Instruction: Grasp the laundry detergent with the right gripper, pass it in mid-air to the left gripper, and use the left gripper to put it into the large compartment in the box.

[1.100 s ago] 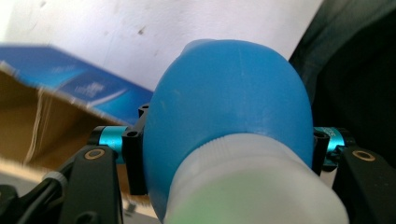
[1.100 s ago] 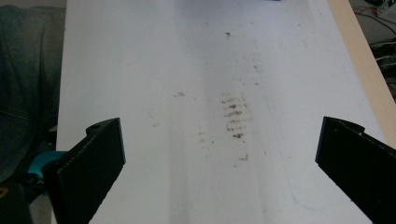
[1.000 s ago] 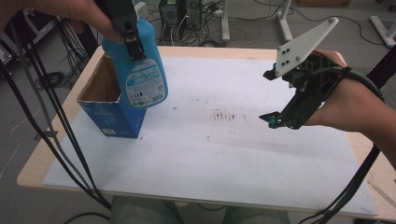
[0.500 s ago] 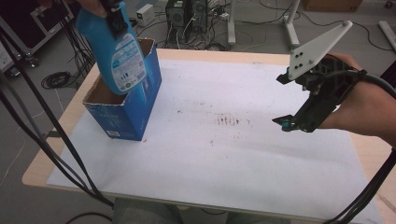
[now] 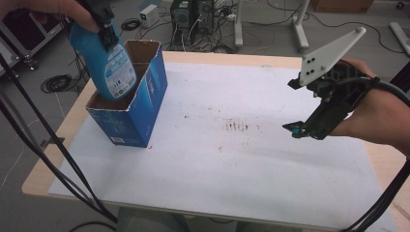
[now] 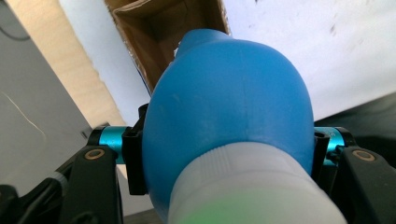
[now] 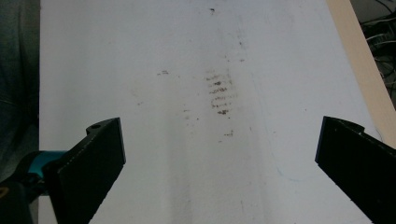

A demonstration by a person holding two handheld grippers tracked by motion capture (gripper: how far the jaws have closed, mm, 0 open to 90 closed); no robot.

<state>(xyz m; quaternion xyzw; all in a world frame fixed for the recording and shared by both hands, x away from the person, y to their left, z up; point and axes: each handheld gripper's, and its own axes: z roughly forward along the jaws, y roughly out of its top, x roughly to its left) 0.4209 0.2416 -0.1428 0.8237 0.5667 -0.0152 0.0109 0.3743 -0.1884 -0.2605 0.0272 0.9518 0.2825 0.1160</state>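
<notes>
One bottle, one box, my two grippers.
My left gripper (image 5: 104,21) clamps the bottle (image 5: 110,65), its base inside the box (image 5: 140,104); my right gripper (image 5: 309,128) gapes empty over the table (image 5: 232,164).

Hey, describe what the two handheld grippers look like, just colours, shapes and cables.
Both are black with teal metal accents. The right gripper has flat black jaws, a pale grey three-cornered plate on top and thick black cables trailing. The left gripper trails similar black cables.

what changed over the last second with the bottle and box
The left gripper, shut on the blue bottle, has carried it from in front of the box to above its open top and lowered its base inside. The right gripper stayed open and empty over the white mat. The box itself looks unmoved.
</notes>
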